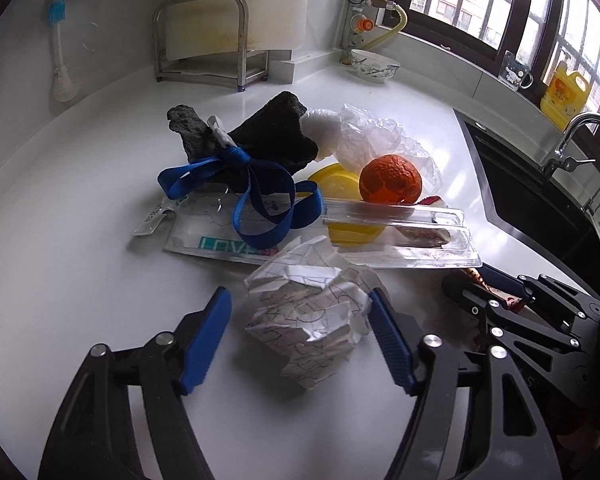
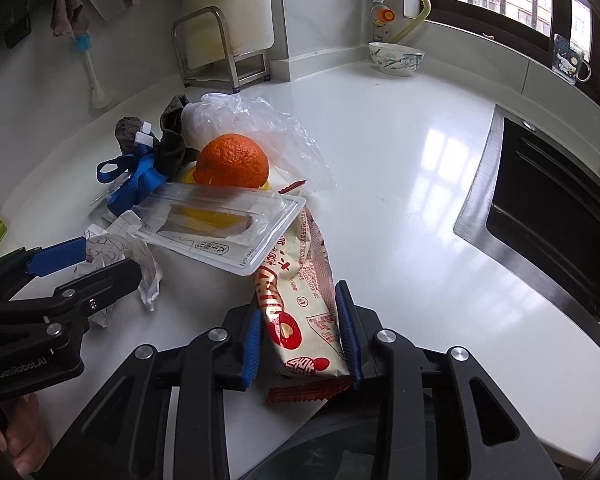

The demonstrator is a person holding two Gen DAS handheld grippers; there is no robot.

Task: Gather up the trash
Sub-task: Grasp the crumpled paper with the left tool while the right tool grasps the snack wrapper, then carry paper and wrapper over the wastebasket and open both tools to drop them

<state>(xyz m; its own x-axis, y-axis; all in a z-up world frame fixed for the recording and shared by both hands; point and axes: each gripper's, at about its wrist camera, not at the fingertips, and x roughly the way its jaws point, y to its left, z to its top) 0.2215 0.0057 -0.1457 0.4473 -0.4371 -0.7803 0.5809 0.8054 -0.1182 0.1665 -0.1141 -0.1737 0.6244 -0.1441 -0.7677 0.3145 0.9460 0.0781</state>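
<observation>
A clear plastic blister tray (image 2: pixel 216 224) lies empty on the white worktop (image 2: pixel 400 200), its rim resting on a red-and-white snack wrapper (image 2: pixel 304 304) printed with Chinese characters. A clear sleeve (image 1: pixel 220 236) reads "LOVE". The left tool (image 1: pixel 300 340) is spread around a crumpled paper ball (image 1: pixel 308 312), one pad touching it. The right tool (image 2: pixel 304 332) pinches the wrapper. An orange (image 2: pixel 232 160) sits behind the tray.

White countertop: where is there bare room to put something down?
Bare white countertop lies between the clear plastic bag and the black sink, up to the patterned bowl. It is crowded around the orange and crumpled paper.
</observation>
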